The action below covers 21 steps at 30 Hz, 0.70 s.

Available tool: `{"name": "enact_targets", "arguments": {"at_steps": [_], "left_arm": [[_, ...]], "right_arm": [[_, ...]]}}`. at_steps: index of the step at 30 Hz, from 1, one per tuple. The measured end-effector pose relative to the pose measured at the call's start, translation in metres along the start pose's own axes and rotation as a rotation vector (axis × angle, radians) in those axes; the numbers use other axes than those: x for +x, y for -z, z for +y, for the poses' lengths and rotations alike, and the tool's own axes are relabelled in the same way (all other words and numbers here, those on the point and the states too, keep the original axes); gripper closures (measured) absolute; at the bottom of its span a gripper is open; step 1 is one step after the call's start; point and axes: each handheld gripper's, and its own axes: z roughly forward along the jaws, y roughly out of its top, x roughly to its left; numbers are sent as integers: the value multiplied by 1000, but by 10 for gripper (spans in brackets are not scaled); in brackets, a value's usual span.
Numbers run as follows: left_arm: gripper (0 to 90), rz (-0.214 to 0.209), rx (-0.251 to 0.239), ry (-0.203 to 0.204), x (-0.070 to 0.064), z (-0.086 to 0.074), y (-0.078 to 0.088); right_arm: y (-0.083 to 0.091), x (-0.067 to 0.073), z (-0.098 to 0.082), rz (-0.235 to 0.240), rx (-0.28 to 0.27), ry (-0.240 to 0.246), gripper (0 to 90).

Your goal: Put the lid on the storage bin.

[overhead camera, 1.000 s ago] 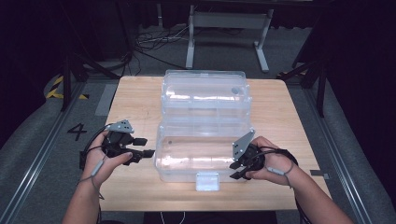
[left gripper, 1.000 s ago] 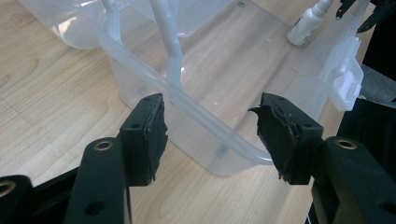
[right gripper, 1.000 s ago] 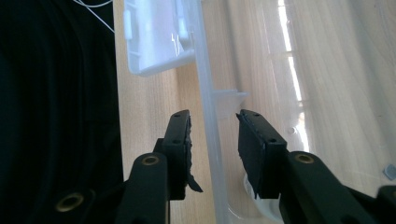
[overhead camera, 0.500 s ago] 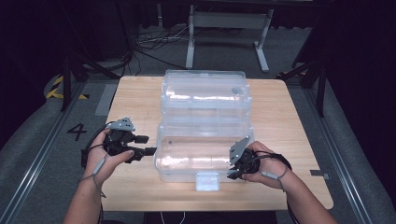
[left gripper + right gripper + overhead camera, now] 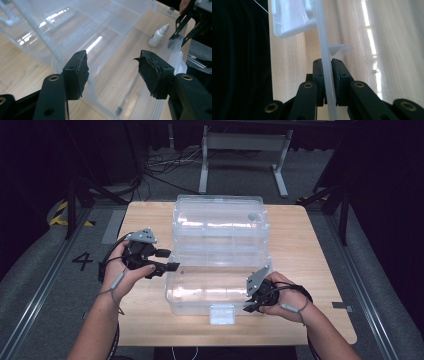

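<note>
A clear plastic storage box (image 5: 200, 290) stands on the wooden table (image 5: 310, 265), its lid (image 5: 220, 225) laid open behind it. My right gripper (image 5: 249, 306) is at the box's front right corner. Its jaws have just been closing, and in the right gripper view they (image 5: 327, 72) are shut on the thin clear box wall (image 5: 324, 42). My left gripper (image 5: 167, 261) hovers at the box's left edge, open. In its own view the jaws (image 5: 112, 72) stand wide over the box rim (image 5: 57, 52), touching nothing.
A white latch (image 5: 222, 314) sits at the box's front middle, also seen as the latch (image 5: 292, 22) in the right gripper view. A small white dropper bottle (image 5: 158, 37) lies near the box's far side. Bare tabletop lies either side; a metal stand (image 5: 240, 145) is beyond.
My right gripper has moved in to the box's front wall and closed on it. The left hand has lifted and shifted toward the box's left edge.
</note>
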Motion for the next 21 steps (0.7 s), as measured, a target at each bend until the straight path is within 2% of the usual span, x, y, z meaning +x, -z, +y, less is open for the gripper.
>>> {"name": "enact_targets", "arguments": {"at_steps": [7, 13, 16, 21], "left_arm": [[397, -2, -15, -8, 4, 22, -6], [394, 23, -3, -42, 4, 46, -13], [392, 12, -20, -64, -2, 58, -19], [386, 8, -7, -86, -3, 73, -28]], "right_arm": [[-1, -2, -1, -9, -25, 17, 820], [-1, -1, -1, -10, -20, 4, 819], [-1, -1, -2, -10, -29, 7, 818], [-1, -1, -3, -13, -38, 4, 817]]}}
